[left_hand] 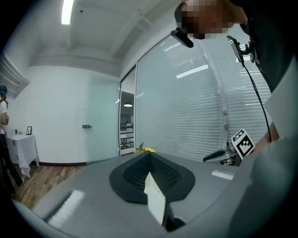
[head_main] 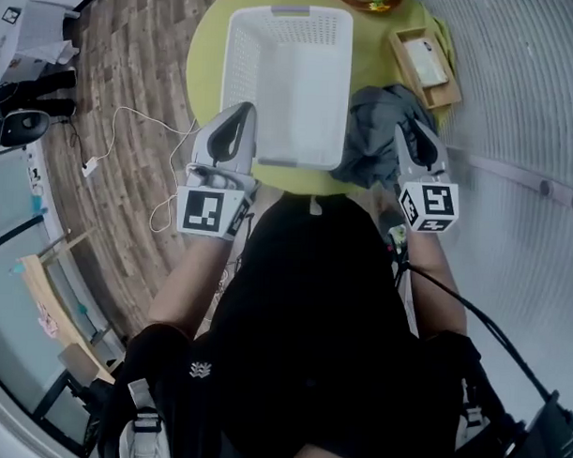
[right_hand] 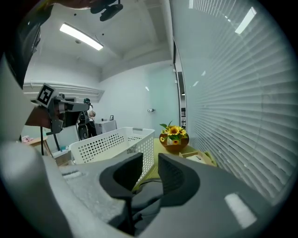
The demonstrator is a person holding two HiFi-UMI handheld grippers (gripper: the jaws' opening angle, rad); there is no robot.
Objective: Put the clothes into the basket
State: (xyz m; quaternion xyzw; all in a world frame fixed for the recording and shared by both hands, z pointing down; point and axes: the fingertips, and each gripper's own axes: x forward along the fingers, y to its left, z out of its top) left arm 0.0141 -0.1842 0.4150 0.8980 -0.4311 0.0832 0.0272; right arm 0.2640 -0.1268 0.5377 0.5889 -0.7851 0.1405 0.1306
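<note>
left gripper [head_main: 242, 111] jaws pinch the white perforated plastic basket [head_main: 287, 161]; right gripper [head_main: 405, 134], jaws slightly apart, might snag too little dark grey garment [head_main: 372, 132].

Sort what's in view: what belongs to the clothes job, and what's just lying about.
Job: white laundry basket, grey clothes beside it.
Lying about: sunflower bowl, wooden tray, white cable on the floor.
</note>
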